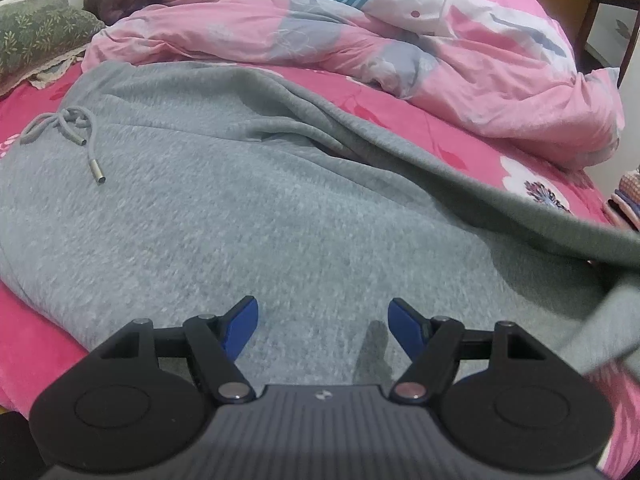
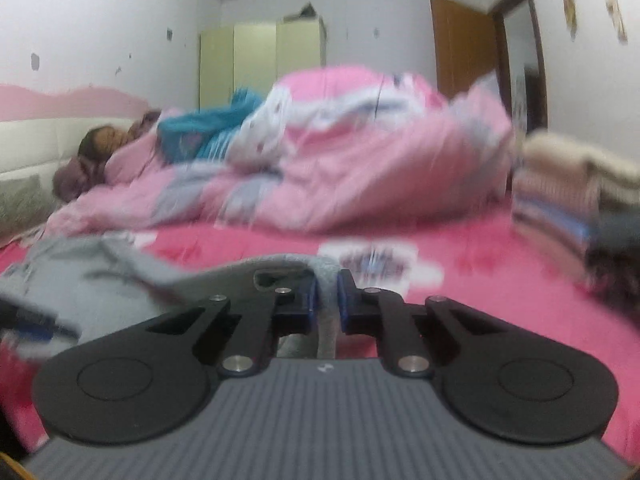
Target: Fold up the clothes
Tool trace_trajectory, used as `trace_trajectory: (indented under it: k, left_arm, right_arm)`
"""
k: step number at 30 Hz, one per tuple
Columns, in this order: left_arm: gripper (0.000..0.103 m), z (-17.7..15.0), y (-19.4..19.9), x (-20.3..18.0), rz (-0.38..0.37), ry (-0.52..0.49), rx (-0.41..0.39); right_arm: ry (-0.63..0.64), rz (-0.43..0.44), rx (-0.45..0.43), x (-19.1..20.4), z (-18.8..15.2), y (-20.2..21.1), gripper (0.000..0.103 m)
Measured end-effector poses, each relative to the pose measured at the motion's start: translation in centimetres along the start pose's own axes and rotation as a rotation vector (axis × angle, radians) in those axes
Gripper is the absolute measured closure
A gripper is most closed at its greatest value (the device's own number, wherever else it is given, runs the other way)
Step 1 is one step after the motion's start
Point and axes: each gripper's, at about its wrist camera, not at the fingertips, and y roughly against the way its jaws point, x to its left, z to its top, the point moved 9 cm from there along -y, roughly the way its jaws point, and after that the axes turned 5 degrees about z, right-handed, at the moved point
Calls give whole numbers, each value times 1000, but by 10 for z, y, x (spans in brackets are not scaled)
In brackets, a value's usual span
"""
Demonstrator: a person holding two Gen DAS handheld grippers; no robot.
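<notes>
The grey trousers lie spread on the bed, waist cord away from the left gripper, which hovers wide open and empty over them. The right gripper, clamped on a fabric edge, is placed to carry the fold across.

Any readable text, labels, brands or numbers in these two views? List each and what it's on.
No readable text in either view.
Left claw body: small white logo mark, no letters.
Right claw body: same small mark, no letters.
Wall hangings: too blurred to read.
Grey garment, duvet, bedsheet: patterns only, no words.
</notes>
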Motion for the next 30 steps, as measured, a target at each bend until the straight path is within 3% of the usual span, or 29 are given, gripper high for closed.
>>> trace_trajectory:
  k: [3, 8, 11, 14, 16, 18, 21, 24, 26, 30]
  left_arm:
    - [30, 0, 0, 1, -8, -4, -3]
    - [30, -2, -1, 4, -25, -15, -12]
    - [30, -1, -2, 4, -32, -21, -19]
    - [29, 0, -3, 4, -37, -38, -22]
    - [30, 0, -2, 4, -44, -41, -19]
    - [29, 2, 0, 6, -50, -37, -14]
    - [29, 8, 4, 9, -57, -26, -18]
    - [29, 19, 11, 11, -70, -5, -37]
    - [29, 32, 14, 10, -99, 19, -48]
    - [29, 67, 4, 5, -125, 50, -47]
  right_arm:
    - [53, -41, -28, -11, 21, -25, 95]
    - [-16, -137, 71, -58, 13, -70, 95]
    - [-165, -151, 243, -94, -29, -93, 93]
    - [-430, -143, 399, -135, -84, -97, 92]
    - [-593, -138, 414, -156, -102, -84, 92]
    - [-663, -124, 361, -167, -95, -67, 91]
    - [-584, -92, 257, -161, -53, -55, 82]
    - [-457, -7, 164, -138, -2, -57, 61]
    - [-335, 117, 180, -98, 26, -75, 48]
    - [-112, 345, 337, 2, 48, -134, 39]
